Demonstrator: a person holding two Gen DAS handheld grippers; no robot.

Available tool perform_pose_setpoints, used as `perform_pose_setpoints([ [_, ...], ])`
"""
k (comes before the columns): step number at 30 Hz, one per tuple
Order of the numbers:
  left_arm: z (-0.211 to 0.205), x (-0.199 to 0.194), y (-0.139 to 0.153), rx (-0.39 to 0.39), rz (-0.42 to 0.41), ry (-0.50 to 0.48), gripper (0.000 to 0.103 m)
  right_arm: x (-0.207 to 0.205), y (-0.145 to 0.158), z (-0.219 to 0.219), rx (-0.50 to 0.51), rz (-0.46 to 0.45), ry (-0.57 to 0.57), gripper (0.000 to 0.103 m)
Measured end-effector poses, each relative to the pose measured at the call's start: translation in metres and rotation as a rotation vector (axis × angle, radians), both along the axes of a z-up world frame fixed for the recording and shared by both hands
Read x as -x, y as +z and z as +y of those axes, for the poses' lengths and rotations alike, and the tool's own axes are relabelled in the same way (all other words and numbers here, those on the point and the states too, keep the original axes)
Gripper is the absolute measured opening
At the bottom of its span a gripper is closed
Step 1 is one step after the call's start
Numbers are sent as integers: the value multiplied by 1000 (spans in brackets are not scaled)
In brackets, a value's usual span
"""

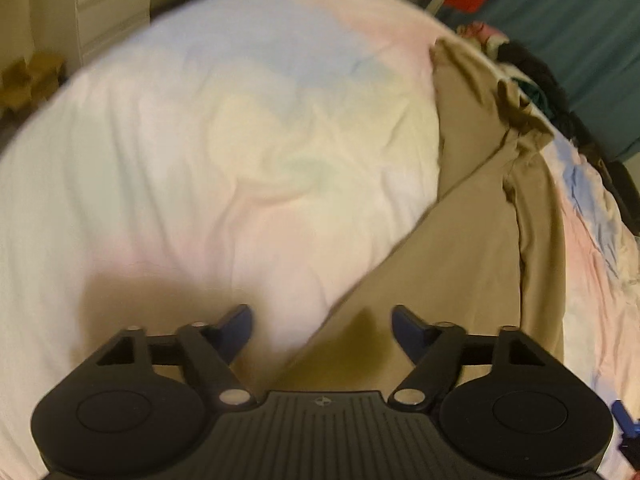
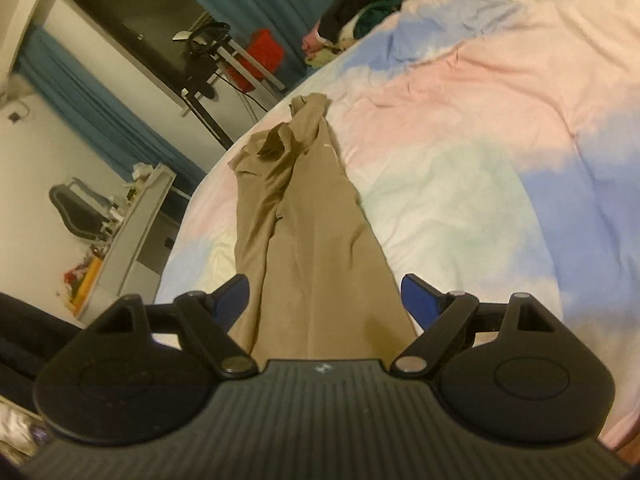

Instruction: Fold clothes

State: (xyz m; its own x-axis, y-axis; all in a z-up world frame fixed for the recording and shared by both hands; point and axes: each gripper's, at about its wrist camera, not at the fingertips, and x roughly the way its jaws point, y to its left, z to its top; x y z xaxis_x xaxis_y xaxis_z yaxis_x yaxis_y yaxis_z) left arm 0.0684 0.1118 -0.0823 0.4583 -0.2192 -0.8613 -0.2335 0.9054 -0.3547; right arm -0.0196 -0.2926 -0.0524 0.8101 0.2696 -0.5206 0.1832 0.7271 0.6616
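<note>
A tan garment (image 1: 472,216) lies stretched out on a pastel bedspread (image 1: 200,160), its bunched end far from me. In the left wrist view my left gripper (image 1: 322,320) is open, hovering just over the garment's near edge, with nothing between the blue fingertips (image 1: 240,322). In the right wrist view the same garment (image 2: 308,240) runs straight away from me. My right gripper (image 2: 326,292) is open, its jaws standing on either side of the garment's near end, not closed on it.
A pile of dark and coloured clothes (image 2: 360,8) lies at the far edge of the bedspread (image 2: 500,120). Beside the bed stand teal curtains (image 2: 100,104), a drying rack with a red item (image 2: 256,56), and a desk with a chair (image 2: 80,208).
</note>
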Motion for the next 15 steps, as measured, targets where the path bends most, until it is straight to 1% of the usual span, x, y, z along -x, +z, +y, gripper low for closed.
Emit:
perform_pose_setpoints([
  [1, 2, 0, -1, 9, 10, 2, 57, -1, -2, 0, -13, 6, 4, 85],
  [3, 3, 1, -1, 10, 22, -4, 47, -2, -5, 0, -25, 13, 11, 85],
  [5, -1, 1, -2, 11, 43, -41, 33, -3, -6, -1, -30, 16, 18, 85],
  [6, -4, 1, -2, -2, 62, -62, 19, -4, -7, -1, -31, 21, 22, 85],
  [7, -6, 2, -2, -20, 80, -74, 11, -4, -7, -1, -31, 25, 26, 85],
  [8, -9, 3, 0, -37, 85, -88, 9, -5, -8, 0, -32, 29, 30, 85],
  [9, -11, 6, 3, -54, 79, -104, 4, -6, -8, 0, -32, 33, 34, 85],
  [11, -19, 13, 13, -107, 49, -144, 2, -7, -10, 0, -33, 42, 42, 85],
  [12, -27, 18, 21, -156, 12, -174, 1, -8, -10, 0, -33, 43, 47, 85],
  [15, -60, 49, 52, -318, -157, -308, 1, -8, -9, 0, -34, 45, 53, 85],
])
